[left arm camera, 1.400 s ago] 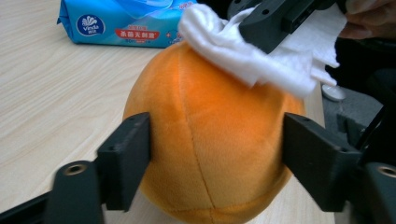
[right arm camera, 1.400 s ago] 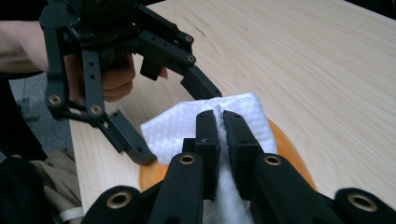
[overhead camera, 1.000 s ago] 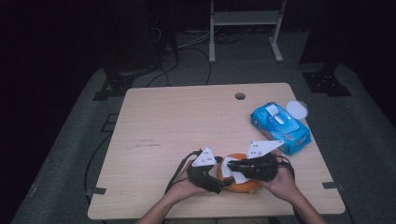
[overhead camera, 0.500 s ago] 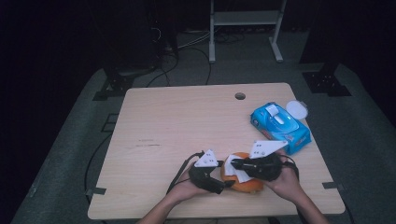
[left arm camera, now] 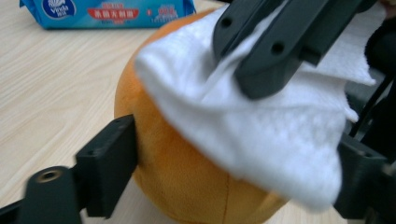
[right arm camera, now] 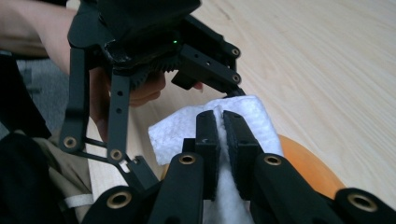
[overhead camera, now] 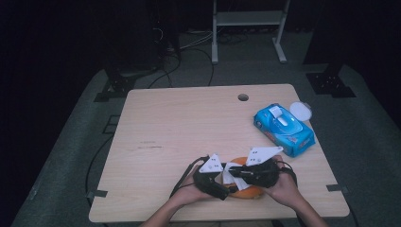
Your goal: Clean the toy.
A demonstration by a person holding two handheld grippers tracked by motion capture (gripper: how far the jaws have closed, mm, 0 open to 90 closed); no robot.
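Note:
An orange plush ball [left arm camera: 187, 163] rests near the table's front edge [overhead camera: 253, 192]. My left gripper [left arm camera: 233, 179] is shut on it, one jaw on each side. A white wipe [left arm camera: 261, 126] is draped over the top of the ball. My right gripper [right arm camera: 222, 133] is shut on that wipe [right arm camera: 180, 130] and presses it onto the ball [right arm camera: 303, 163]. In the high view the left gripper [overhead camera: 231, 188] and right gripper [overhead camera: 236, 173] meet over the ball, with both hands close together.
A blue pack of wet wipes [overhead camera: 283, 128] lies at the right of the wooden table [overhead camera: 179, 123], with a white round lid [overhead camera: 301, 112] behind it. A cable hole [overhead camera: 243, 97] sits near the far edge. Cables trail off the front edge.
Both grippers and the ball have shifted slightly. The right gripper has slid the wipe a little leftward across the ball's top.

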